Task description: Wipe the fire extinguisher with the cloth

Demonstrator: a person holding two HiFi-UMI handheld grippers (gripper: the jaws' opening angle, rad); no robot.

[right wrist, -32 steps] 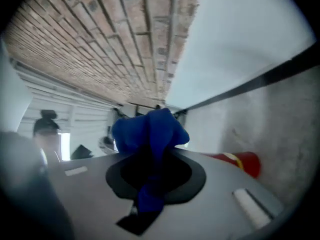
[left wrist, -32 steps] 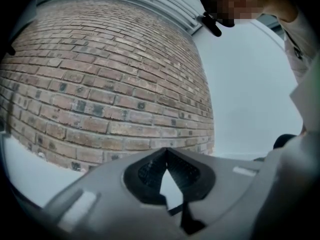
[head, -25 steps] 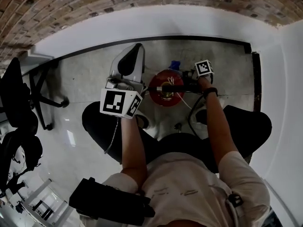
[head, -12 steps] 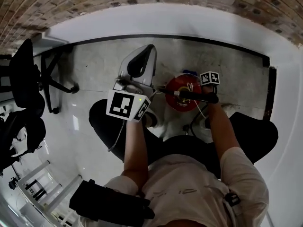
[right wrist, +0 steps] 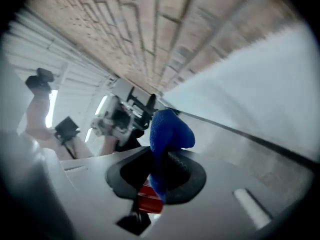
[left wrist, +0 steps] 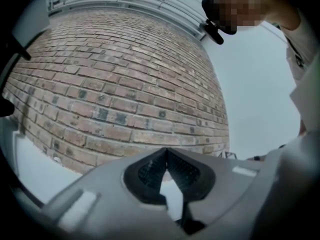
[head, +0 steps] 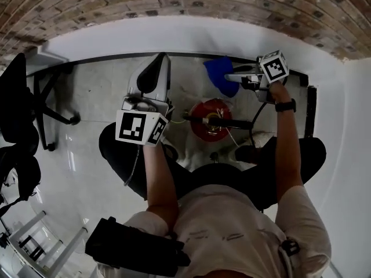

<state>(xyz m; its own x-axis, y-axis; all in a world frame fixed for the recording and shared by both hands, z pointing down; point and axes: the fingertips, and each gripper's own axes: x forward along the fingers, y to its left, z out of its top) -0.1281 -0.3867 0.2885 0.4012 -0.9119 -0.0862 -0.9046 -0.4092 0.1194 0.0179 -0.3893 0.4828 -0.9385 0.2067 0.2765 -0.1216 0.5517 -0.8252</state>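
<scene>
The right hand-held gripper [right wrist: 159, 176] is up in the air with the cloth [right wrist: 169, 131]. The extinguisher [head: 210, 120] stands on the floor [head: 98, 91], below this gripper and a bit closer to the person. To wipe well, I think the gripper should come down so the puffy loose end of the cloth lands flat on the red side. Then it can rub in long strokes from top to bottom. It should squeeze tight so the cloth does not slip out. The cloth could catch on the black handle [head: 217, 121] on top.

The right hand-held gripper's jaws are pinched on the cloth, which sticks out past the tips. A bit of red shows under them. The left hand-held gripper [left wrist: 166, 153] has its jaws closed together with nothing in them. It points at the brick wall [left wrist: 115, 84], beside the extinguisher and not touching it.
</scene>
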